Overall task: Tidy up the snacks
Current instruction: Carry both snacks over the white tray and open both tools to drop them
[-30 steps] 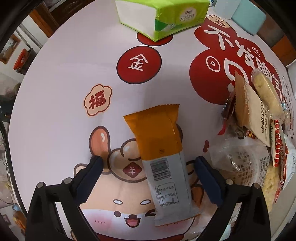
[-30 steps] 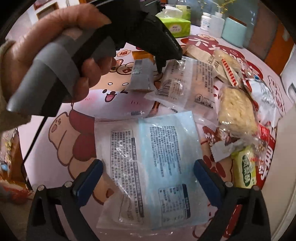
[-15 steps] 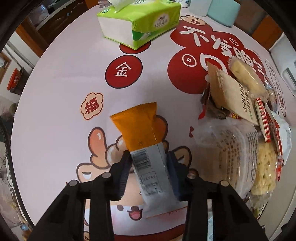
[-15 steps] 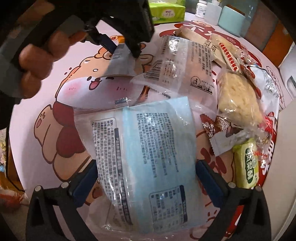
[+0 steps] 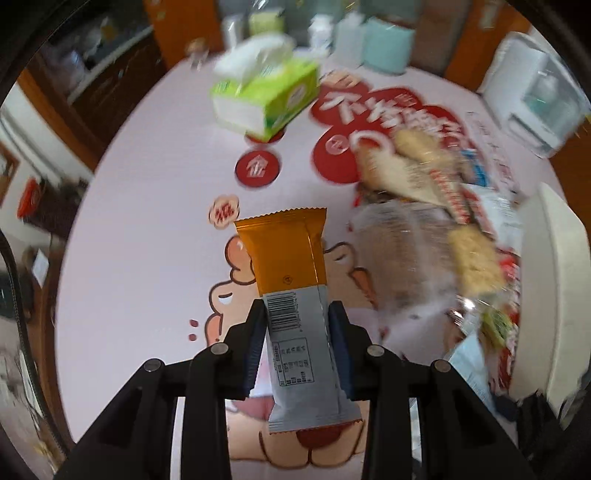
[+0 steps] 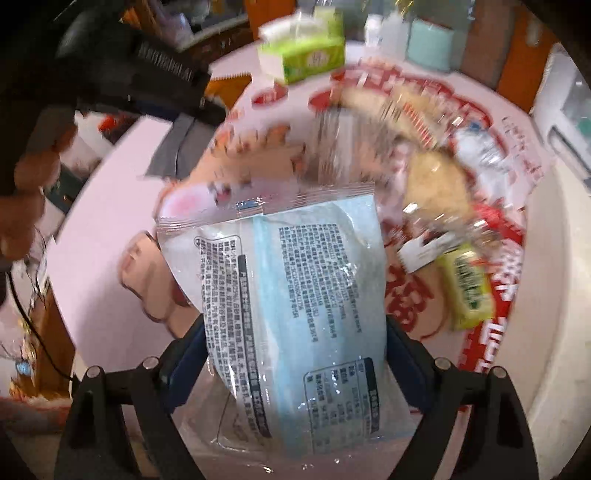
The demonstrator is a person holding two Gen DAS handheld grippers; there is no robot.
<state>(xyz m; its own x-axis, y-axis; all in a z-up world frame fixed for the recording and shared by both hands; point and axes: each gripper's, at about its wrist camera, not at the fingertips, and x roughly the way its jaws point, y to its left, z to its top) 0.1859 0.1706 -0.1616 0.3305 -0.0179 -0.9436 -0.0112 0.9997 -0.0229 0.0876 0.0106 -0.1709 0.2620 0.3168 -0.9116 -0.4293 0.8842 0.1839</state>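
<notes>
**A home dining room, laid out for everyday use**

The round worktop (image 5: 147, 229) wears a pink printed cover with cartoon animals and red festive medallions, the sort found in a family home. On it stands an open green tissue pack (image 5: 264, 96). Beyond the tissue pack, at the far edge, sit pale teal containers (image 5: 388, 50) and small white bottles (image 5: 321, 35). Behind them rise orange-brown wooden doors (image 5: 469, 40) and dark wooden cabinets (image 5: 103, 74). To the right of the tissue pack, off the worktop, stands a white household appliance (image 5: 535, 99). Loose packaged snacks (image 5: 436, 206) lie heaped between the two.
</notes>
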